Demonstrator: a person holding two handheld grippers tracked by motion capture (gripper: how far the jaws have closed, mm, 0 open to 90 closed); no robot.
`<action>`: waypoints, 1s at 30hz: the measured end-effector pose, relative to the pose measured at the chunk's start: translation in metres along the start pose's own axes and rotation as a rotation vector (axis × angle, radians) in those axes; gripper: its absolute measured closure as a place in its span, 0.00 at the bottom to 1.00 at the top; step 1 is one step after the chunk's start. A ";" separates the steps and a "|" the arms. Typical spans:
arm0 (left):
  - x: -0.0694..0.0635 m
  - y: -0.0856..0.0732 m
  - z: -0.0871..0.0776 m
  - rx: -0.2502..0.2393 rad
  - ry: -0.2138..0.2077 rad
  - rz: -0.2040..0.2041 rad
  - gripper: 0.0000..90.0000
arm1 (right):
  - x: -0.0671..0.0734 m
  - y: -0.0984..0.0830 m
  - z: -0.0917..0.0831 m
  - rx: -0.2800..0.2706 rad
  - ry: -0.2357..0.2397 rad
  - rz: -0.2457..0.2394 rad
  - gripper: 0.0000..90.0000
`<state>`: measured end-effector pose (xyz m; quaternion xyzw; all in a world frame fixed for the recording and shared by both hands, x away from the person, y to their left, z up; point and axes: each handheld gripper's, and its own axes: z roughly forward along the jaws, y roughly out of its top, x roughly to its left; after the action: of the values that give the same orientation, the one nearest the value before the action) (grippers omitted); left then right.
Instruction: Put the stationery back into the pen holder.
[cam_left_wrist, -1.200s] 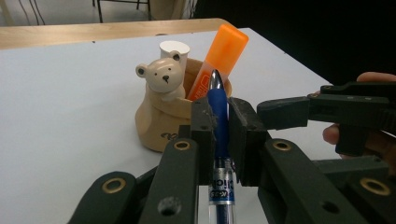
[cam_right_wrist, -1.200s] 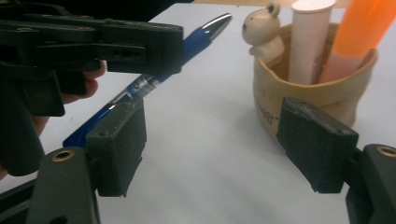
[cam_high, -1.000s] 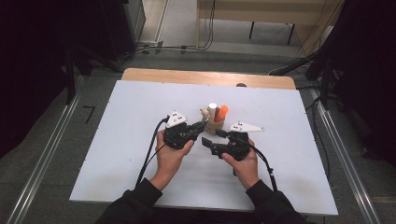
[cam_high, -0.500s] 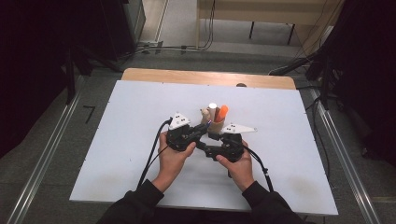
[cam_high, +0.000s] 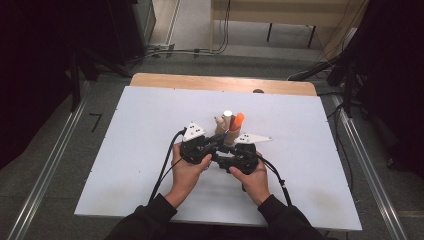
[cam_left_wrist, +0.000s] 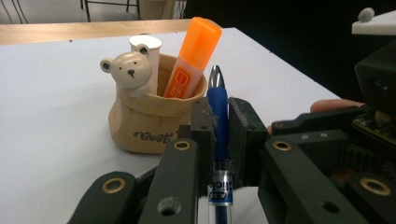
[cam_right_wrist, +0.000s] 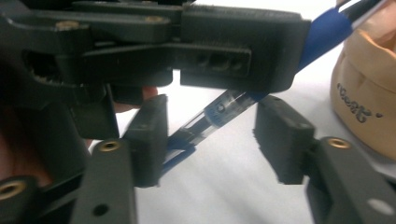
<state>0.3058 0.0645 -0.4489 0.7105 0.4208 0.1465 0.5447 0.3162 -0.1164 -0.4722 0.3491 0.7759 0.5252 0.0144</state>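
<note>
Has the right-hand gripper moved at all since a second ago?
Yes. In the high view the right gripper has slid left, closer to the left gripper, below the bear-shaped holder, which kept its place. Its jaws have just been closing around the blue pen.

pen (cam_left_wrist: 217, 119): blue rubber grip, silver tip, clear barrel with blue ink tube | pose: tip up in the left gripper view, slanting across the right gripper view (cam_right_wrist: 219, 109) | state: clamped at the blue grip, clear barrel free between two spread pads | place: just beside the bear-shaped holder (cam_left_wrist: 149, 116), above the white counter (cam_high: 150, 130)
</note>
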 end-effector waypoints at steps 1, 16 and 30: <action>0.000 0.000 0.000 -0.006 -0.003 -0.003 0.90 | 0.000 0.000 0.000 0.002 0.006 0.002 0.58; 0.001 0.002 -0.010 -0.061 -0.022 -0.019 0.85 | -0.012 -0.001 -0.004 0.023 0.032 0.080 0.85; 0.005 0.003 -0.020 -0.035 -0.023 -0.031 0.59 | -0.013 0.000 -0.008 0.019 0.012 0.066 0.85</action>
<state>0.2966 0.0806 -0.4405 0.6957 0.4229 0.1371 0.5643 0.3236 -0.1298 -0.4731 0.3718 0.7689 0.5200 -0.0108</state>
